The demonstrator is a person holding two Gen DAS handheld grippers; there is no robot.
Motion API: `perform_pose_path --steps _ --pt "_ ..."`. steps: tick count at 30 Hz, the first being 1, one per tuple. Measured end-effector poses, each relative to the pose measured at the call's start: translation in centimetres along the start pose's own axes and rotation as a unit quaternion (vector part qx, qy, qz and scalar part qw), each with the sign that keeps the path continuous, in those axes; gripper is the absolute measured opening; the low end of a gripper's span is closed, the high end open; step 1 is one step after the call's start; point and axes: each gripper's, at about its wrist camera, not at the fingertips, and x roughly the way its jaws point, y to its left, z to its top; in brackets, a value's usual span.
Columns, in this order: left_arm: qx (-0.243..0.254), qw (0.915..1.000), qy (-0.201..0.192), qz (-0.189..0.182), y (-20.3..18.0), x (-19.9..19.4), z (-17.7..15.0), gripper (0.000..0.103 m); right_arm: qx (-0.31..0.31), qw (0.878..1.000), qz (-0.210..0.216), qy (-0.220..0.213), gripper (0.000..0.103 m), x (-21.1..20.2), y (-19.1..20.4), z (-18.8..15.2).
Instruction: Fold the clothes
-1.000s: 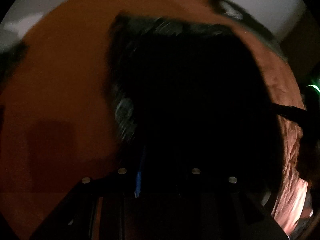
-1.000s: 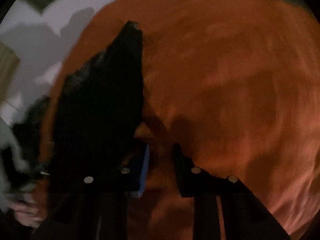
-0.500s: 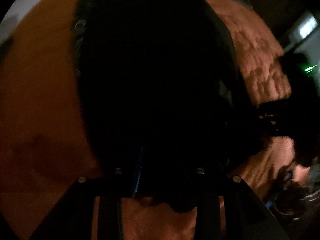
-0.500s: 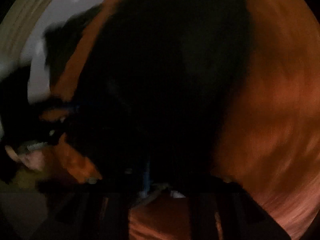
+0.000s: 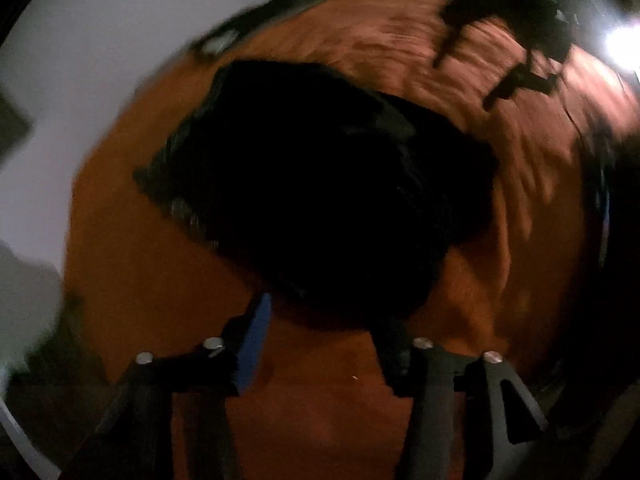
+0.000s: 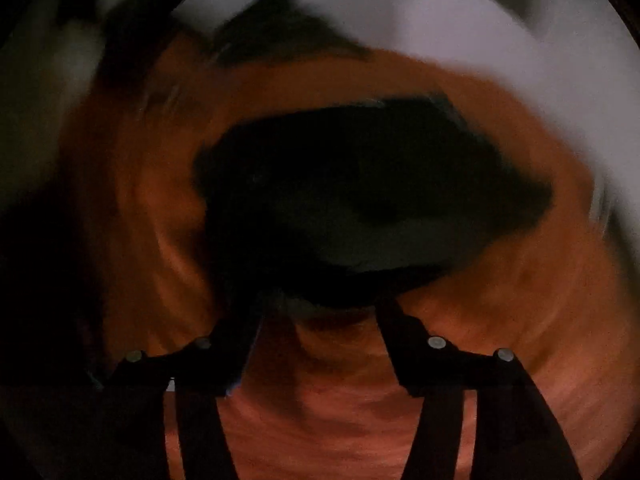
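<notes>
Left wrist view shows a black garment (image 5: pixel 320 192) lying in a compact, roughly folded heap on an orange-brown surface (image 5: pixel 152 288); whether that surface is a counter or a bed you cannot tell; the heap sits toward its far edge, where a pale wall begins. Your left claw (image 5: pixel 324 324) stands open, holding nothing, its tips just short of the heap's near edge; the blue pad on one finger is bare. Right wrist view shows the same dark heap ahead of your right claw (image 6: pixel 320 312), also spread wide and empty. Judging by the bundled shape and both empty claws, at least one fold looks done; further folds or squaring may remain. Hard to make out: the garment is near-black in dim light, so layers, seams and edges vanish; the right view is heavily motion-blurred; dark shapes at the left view's upper right are unclear.
</notes>
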Motion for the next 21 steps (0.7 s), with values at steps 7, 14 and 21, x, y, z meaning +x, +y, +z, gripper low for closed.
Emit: perform_pose_path --steps 7,14,21 --pt "0.155 0.9866 -0.032 0.042 -2.5 1.9 -1.6 0.055 -0.173 0.982 -0.075 0.016 0.059 3.4 4.4 -1.0" --pt "0.213 0.9755 -0.039 0.039 -1.9 3.0 -3.6 0.055 -0.257 0.960 -0.114 -0.002 0.060 5.0 5.9 -0.5" --pt "0.190 0.9777 -0.076 0.047 -1.0 2.9 -2.2 0.055 -0.281 0.957 -0.075 -0.010 0.023 3.5 7.7 -0.5"
